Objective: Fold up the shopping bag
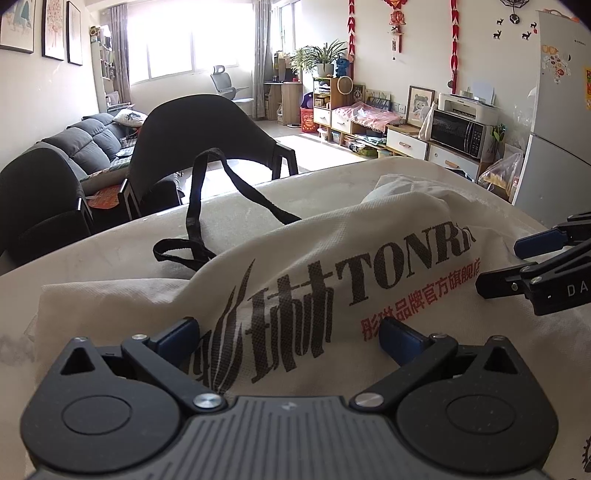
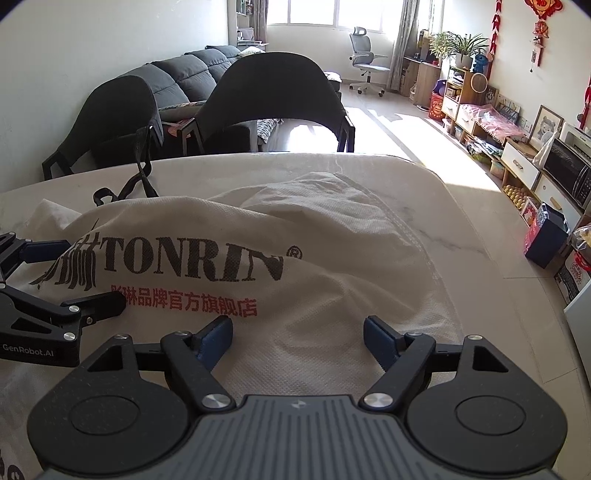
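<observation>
Just bag (image 1: 369,236) under left gripper (image 1: 291,332)

This is a home, an open living and dining room. A grey sofa (image 1: 88,142) stands at the left wall under framed pictures (image 1: 40,29), with two dark dining chairs (image 2: 273,99) at the table (image 2: 424,206). Curtained windows (image 1: 177,44) fill the far wall. At the right run low cabinets (image 1: 406,142) with a microwave (image 1: 458,133), a printer (image 1: 467,105), potted plants (image 1: 321,57), red hanging ornaments (image 1: 397,18) and a fridge (image 1: 557,122). An office chair (image 2: 364,66) sits near the windows.
</observation>
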Motion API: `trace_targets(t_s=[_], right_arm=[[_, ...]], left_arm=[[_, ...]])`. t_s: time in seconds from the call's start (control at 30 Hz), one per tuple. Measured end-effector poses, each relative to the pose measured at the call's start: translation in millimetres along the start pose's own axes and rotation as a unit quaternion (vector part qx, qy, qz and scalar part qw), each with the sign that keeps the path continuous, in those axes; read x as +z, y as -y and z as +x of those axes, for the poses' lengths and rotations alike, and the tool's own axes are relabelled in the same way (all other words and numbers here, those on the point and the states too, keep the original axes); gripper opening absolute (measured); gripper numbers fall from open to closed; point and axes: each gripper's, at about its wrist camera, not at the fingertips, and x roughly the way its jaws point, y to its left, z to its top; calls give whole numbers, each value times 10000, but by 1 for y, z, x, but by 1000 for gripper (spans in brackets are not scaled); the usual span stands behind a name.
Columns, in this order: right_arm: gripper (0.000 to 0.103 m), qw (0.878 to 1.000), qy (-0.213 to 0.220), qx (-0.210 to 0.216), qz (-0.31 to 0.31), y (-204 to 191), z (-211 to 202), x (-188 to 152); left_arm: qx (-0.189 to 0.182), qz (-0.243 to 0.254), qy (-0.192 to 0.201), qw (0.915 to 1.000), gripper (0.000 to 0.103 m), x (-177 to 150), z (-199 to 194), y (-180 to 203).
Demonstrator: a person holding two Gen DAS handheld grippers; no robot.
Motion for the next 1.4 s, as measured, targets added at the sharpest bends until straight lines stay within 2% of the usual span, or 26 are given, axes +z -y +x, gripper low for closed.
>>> trace_targets(t_s=[0.6,1.2,1.4], right_arm=[[81,9998,-31,-56,-163,1,-10,-4],[84,9997,106,-108,-170,2,-37,-16],[84,9995,128,-112,-281,6,-35,-10]], left_arm=[[1,1,-3,10000,103,-1,-4,3],[5,5,-4,10000,103,-1,-4,3],[4,5,-2,10000,103,-1,-4,3]])
